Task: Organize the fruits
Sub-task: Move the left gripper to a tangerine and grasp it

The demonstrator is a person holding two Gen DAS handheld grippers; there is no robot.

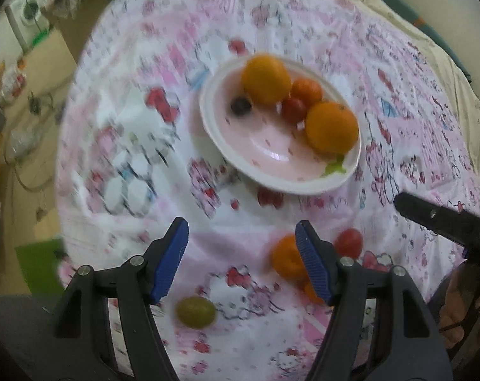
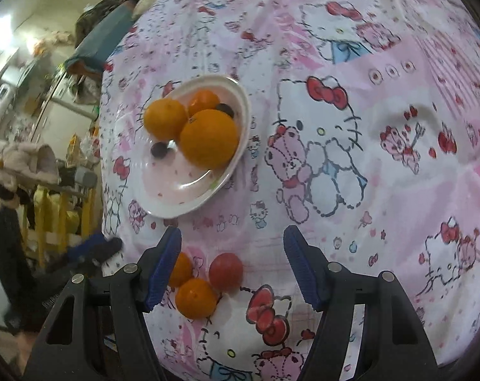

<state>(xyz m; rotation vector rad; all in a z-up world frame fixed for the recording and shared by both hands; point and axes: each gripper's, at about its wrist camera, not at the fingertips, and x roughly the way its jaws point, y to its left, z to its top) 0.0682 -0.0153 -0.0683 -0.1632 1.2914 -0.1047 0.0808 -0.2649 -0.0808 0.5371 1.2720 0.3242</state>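
Note:
A white and pink plate (image 1: 271,155) (image 2: 176,190) sits on the cartoon-print cloth and holds two oranges (image 1: 331,127) (image 2: 208,138), a small orange (image 1: 306,90), a red tomato (image 1: 293,109) and a dark grape (image 1: 240,105). My left gripper (image 1: 241,262) is open above the cloth. A green grape (image 1: 195,311) lies between its fingers, a small orange (image 1: 286,257) by the right finger, a red tomato (image 1: 348,243) further right. My right gripper (image 2: 232,265) is open over a tomato (image 2: 225,271) and two small oranges (image 2: 195,298).
The cloth (image 2: 367,127) covers a soft surface with folds. The right gripper's finger (image 1: 440,219) shows at the right of the left wrist view. Room clutter, a washing machine (image 1: 27,16) and a yellow rack (image 2: 59,209) lie beyond the left edge.

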